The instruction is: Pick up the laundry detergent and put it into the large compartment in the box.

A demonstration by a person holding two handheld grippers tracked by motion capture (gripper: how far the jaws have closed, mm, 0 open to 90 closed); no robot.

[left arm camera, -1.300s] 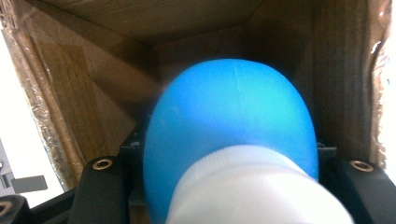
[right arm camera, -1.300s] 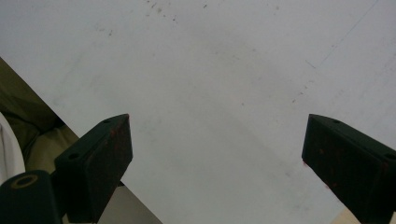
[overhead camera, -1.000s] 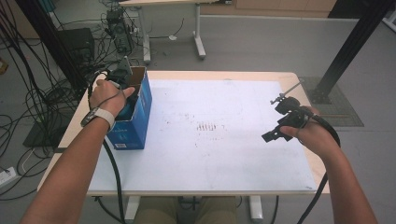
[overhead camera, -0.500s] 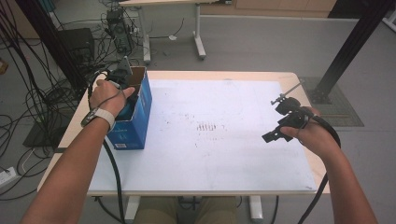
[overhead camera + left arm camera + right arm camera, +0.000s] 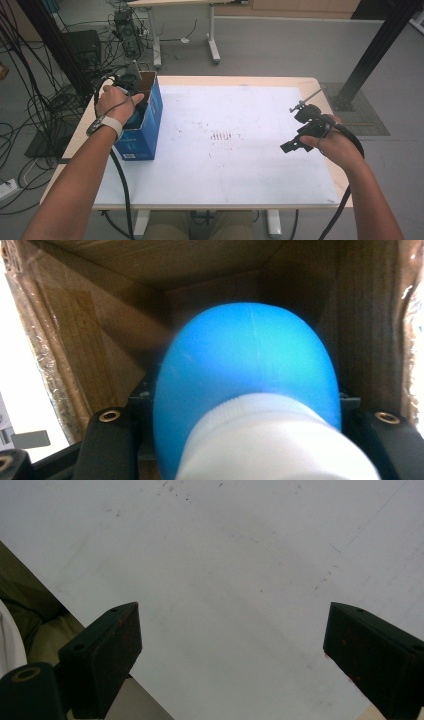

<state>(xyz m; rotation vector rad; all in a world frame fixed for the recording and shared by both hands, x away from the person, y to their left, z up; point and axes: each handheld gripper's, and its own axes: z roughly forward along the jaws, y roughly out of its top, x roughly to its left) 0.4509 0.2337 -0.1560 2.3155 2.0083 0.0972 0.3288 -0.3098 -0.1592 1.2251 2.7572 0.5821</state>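
Here, at the bottom of the left gripper view, a rounded bright blue plastic bottle with a white ribbed cap (image 5: 250, 390) sits clamped between the two black jaws of the left hand-held gripper (image 5: 245, 425), cap end nearest the camera. Behind it, brown cardboard walls close in on every side, so the bottle is inside the open blue cardboard box (image 5: 150, 107).

In the high view, the forearms come in from the bottom edge. The left hand (image 5: 117, 102) at centre left of the frame holds its hand-held gripper down in the mouth of the box, which stands at the left edge of the white-topped counter (image 5: 240, 165). The right hand (image 5: 335, 145) sits at centre right, well apart from the box, with the right hand-held gripper (image 5: 292, 145) above the bare white surface. In the right gripper view its jaws stand wide apart with nothing between them.

Farther up the high view, beyond the counter, grey floor shows, with a tangle of black cables (image 5: 45, 100) at upper left.
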